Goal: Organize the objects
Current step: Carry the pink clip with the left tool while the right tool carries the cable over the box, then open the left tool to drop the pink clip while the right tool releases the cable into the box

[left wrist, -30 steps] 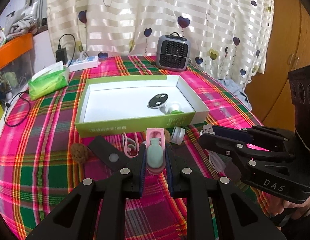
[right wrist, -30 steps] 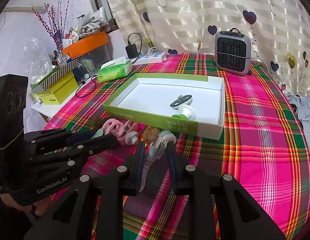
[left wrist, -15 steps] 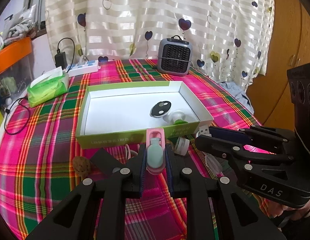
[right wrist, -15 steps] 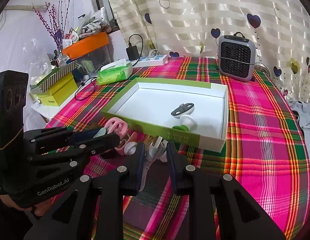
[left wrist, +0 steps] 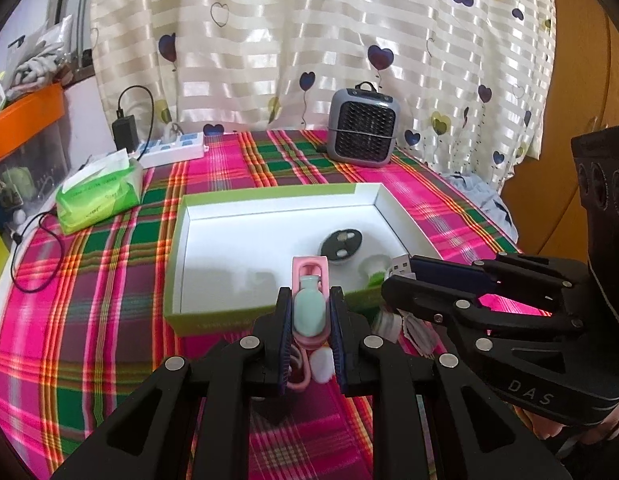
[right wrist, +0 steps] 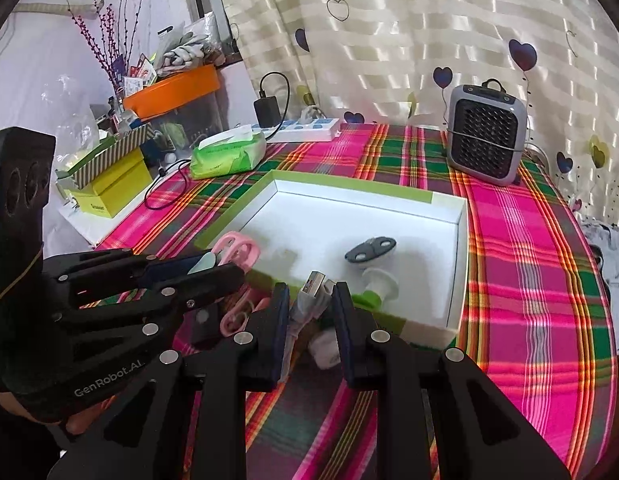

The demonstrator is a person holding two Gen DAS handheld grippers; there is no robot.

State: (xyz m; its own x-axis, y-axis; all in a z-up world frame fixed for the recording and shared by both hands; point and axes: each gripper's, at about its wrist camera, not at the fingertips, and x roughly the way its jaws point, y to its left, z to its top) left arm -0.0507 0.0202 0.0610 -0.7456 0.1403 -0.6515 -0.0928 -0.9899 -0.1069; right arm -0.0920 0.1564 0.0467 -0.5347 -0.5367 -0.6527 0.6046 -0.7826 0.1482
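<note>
My left gripper (left wrist: 309, 312) is shut on a pink holder with a teal insert (left wrist: 308, 308), lifted over the near wall of the green-rimmed white box (left wrist: 269, 200). A pink cord hangs from it. My right gripper (right wrist: 311, 300) is shut on a grey USB cable (right wrist: 313, 292); its plug points at the box (right wrist: 429, 200). In the box lie a dark two-holed disc (left wrist: 340, 243) and a white and green piece (right wrist: 379, 284). Each gripper shows in the other's view, the left one (right wrist: 213, 268) and the right one (left wrist: 405, 276).
A grey heater (left wrist: 363, 126) stands behind the box. A green tissue pack (left wrist: 99, 194) and a white power strip (left wrist: 173, 150) lie at the back left. A small white roll (right wrist: 325, 346) lies on the plaid cloth (right wrist: 529, 280) before the box. Yellow boxes (right wrist: 109, 188) stand left.
Both grippers have risen and moved forward towards the box with their loads. The pink holder and the USB plug now hang at the box's near wall instead of resting on the cloth.
</note>
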